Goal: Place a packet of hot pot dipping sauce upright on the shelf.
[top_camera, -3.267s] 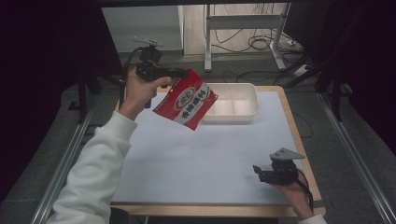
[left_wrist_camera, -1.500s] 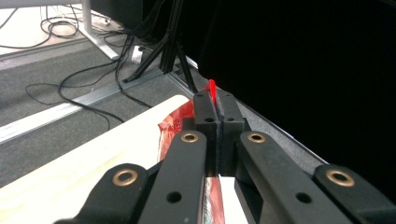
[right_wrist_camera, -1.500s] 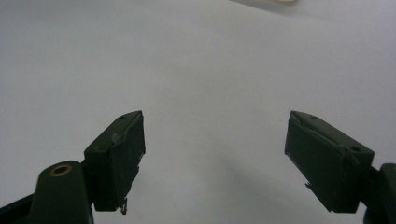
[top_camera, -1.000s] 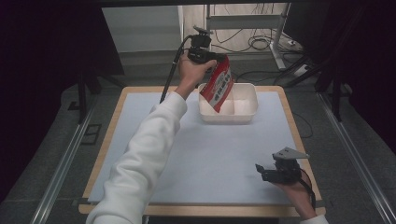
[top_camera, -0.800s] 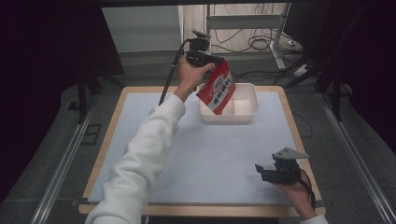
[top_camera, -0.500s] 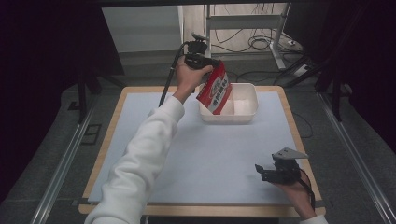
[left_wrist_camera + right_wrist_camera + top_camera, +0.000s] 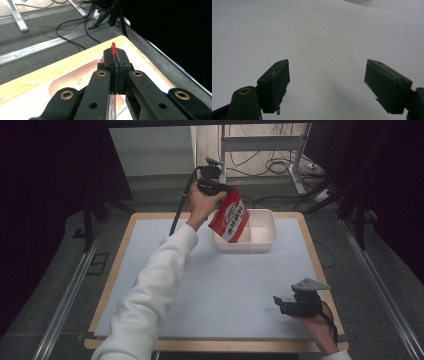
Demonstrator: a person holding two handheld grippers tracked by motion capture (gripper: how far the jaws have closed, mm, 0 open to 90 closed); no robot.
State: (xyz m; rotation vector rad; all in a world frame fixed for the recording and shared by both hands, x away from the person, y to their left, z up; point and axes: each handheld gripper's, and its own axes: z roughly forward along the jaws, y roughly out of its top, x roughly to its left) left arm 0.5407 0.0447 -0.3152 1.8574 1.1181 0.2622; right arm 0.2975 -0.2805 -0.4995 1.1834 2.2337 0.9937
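A white tub sits at the far edge of the surface, cables on the floor beyond. The left gripper has its fingers clamped on the top edge of a red packet, which hangs tilted over the tub's left end. The right gripper, fingers wide apart and empty, rests low at the near right, well apart from the tub.

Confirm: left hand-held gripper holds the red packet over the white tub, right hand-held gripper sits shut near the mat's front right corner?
Not quite. The right hand-held gripper is open, jaws wide apart in the right gripper view. The rest holds: the left hand-held gripper grips the red packet over the white tub.
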